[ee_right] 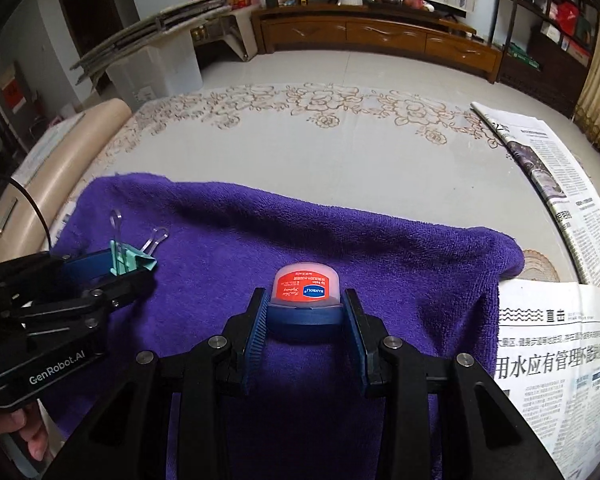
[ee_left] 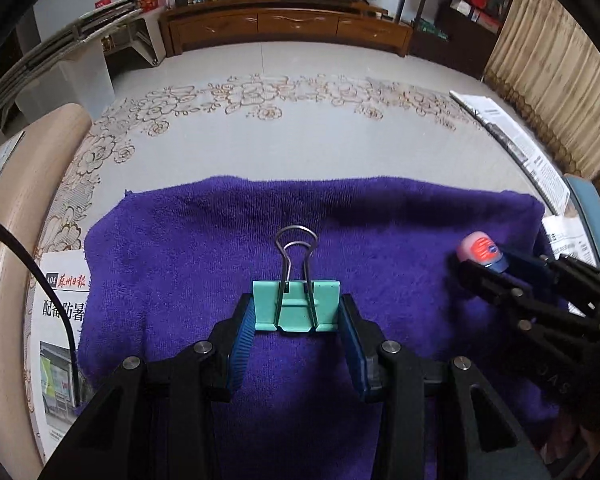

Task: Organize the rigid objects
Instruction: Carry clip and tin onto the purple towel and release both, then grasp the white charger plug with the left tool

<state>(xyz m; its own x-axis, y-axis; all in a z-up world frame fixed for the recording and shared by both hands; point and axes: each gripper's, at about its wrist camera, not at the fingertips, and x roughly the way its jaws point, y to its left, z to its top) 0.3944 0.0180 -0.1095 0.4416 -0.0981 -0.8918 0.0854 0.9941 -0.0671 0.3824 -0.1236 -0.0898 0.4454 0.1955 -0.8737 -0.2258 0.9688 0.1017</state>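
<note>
Black linkages of the left hand-held gripper (ee_left: 297, 314) fill the bottom of its own view, and its blue ribbed pads (ee_left: 242, 336) are pressed against both sides of a mint-green binder clip (ee_left: 296, 306). That clip sits just above the purple towel (ee_left: 188, 248), wire handles pointing away from the camera.

Largest in the scene is the desk (ee_right: 340, 152), covered by a pale cloth with a brown flower pattern. On it lies the purple towel, spread wide under both tools. Newspapers (ee_right: 552, 364) lie at the towel's right edge and further along the right side of the desk; another sheet (ee_left: 58, 320) lies at the towel's left.

From the right wrist view, the right hand-held gripper (ee_right: 305, 312) pinches a small lip-balm jar (ee_right: 305, 294) by its blue base, the translucent pink-red lid facing forward, over the towel's right half. Whether the jar touches the towel cannot be told. Fingertips of a hand (ee_right: 16, 432) show beneath the left tool's body.
</note>
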